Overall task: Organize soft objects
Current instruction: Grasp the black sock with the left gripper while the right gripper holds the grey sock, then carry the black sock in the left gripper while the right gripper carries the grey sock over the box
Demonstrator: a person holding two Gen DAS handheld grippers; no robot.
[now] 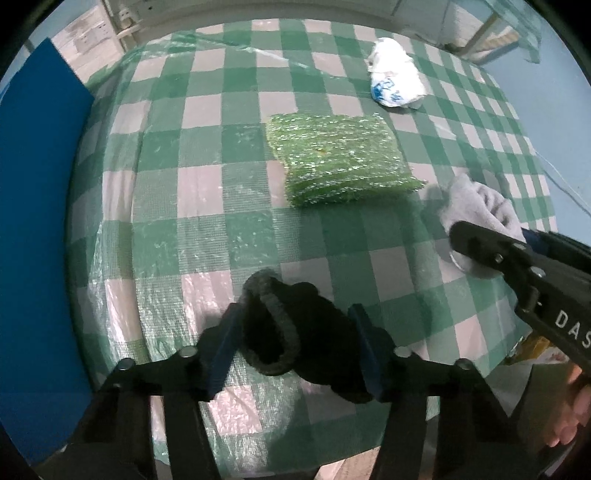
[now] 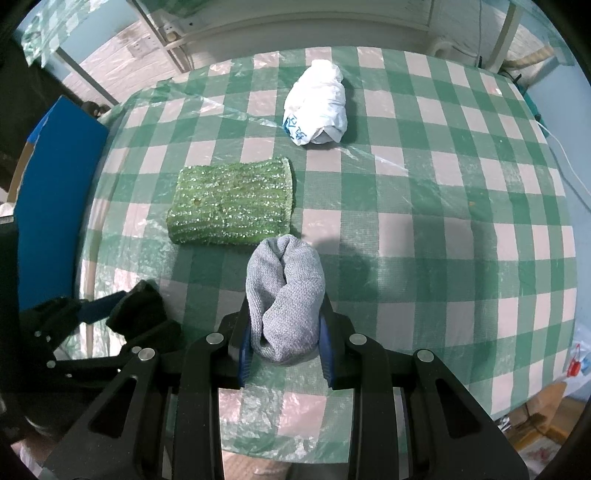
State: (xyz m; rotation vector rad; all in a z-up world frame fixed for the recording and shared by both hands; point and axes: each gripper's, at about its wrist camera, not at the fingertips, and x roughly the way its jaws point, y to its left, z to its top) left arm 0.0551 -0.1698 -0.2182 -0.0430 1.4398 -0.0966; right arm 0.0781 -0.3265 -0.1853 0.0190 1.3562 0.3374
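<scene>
My left gripper (image 1: 295, 339) is shut on a black fuzzy sock (image 1: 291, 328) just above the near edge of the table; it also shows in the right wrist view (image 2: 142, 308). My right gripper (image 2: 284, 343) is shut on a rolled grey sock (image 2: 284, 299), which also shows at the right in the left wrist view (image 1: 480, 218). A glittery green folded cloth (image 2: 232, 201) lies mid-table, just beyond the grey sock; it shows in the left wrist view (image 1: 340, 158) too. A bundled white plastic bag (image 2: 317, 103) with blue print lies farther back (image 1: 397, 79).
The table carries a green-and-white checked cloth under clear plastic (image 2: 443, 206). A blue panel (image 1: 37, 221) stands along the table's left side. A wall with sockets (image 2: 170, 33) and metal frame legs are behind. Cardboard boxes (image 2: 546, 413) sit on the floor at right.
</scene>
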